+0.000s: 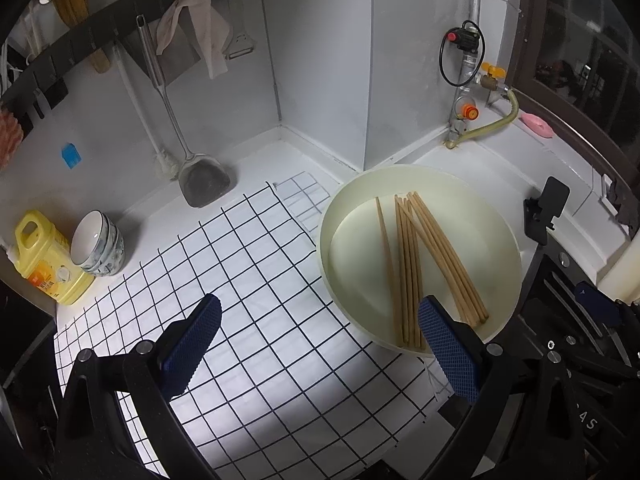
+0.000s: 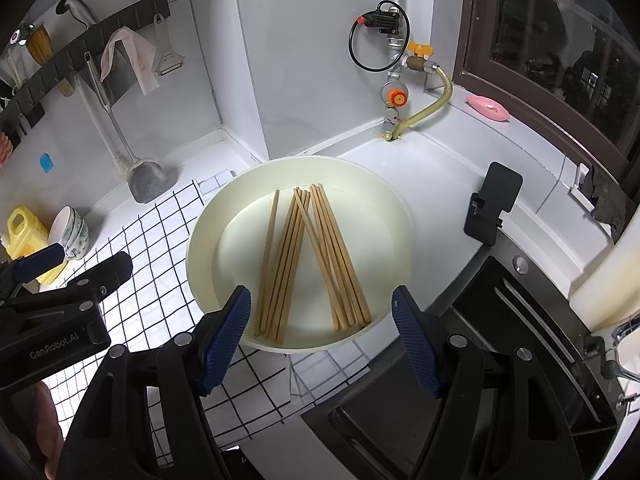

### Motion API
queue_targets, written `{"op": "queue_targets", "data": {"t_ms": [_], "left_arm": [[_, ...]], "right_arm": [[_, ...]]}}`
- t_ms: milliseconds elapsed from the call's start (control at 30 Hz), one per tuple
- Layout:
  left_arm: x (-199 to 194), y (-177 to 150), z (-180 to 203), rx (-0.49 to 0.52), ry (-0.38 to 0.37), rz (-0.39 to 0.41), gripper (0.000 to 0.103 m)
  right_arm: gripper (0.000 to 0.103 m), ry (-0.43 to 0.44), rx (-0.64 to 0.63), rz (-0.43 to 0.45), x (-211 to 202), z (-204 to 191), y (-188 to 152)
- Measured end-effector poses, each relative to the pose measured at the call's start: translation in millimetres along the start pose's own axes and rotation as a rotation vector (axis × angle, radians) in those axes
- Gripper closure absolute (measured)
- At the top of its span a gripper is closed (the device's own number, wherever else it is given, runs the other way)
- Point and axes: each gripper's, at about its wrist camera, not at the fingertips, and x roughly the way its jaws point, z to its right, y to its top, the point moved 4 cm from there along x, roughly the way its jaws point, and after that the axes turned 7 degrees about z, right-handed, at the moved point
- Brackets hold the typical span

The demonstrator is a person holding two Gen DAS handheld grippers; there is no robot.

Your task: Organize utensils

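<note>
Right claw [image 2: 322, 330] spread wide and empty above the near rim of the cream bowl [image 2: 396, 216]; left claw [image 1: 320, 344] likewise wide and empty, over the grid-patterned cloth [image 1: 256, 292] just beside that bowl. On the white table [image 2: 444, 176], bowl resting partly on the cloth, wooden chopsticks [image 2: 308, 264] lying loose inside it in fanned bunches. Farther back near the wall, yellow bottle [image 1: 44, 260] beside stacked small bowls [image 1: 100, 244], metal spatula [image 1: 204, 180] hanging down.

Wooden chopsticks [image 2: 308, 260] loose in cream bowl [image 2: 200, 240]
</note>
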Motion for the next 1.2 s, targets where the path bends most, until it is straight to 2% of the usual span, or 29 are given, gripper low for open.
{"op": "queue_targets", "data": {"t_ms": [1200], "left_arm": [[-3.0, -2.4, 0.7, -0.014, -0.006, 0.002, 0.006]], "right_arm": [[0.033, 0.000, -0.003, -0.001, 0.0, -1.0, 0.3]]}}
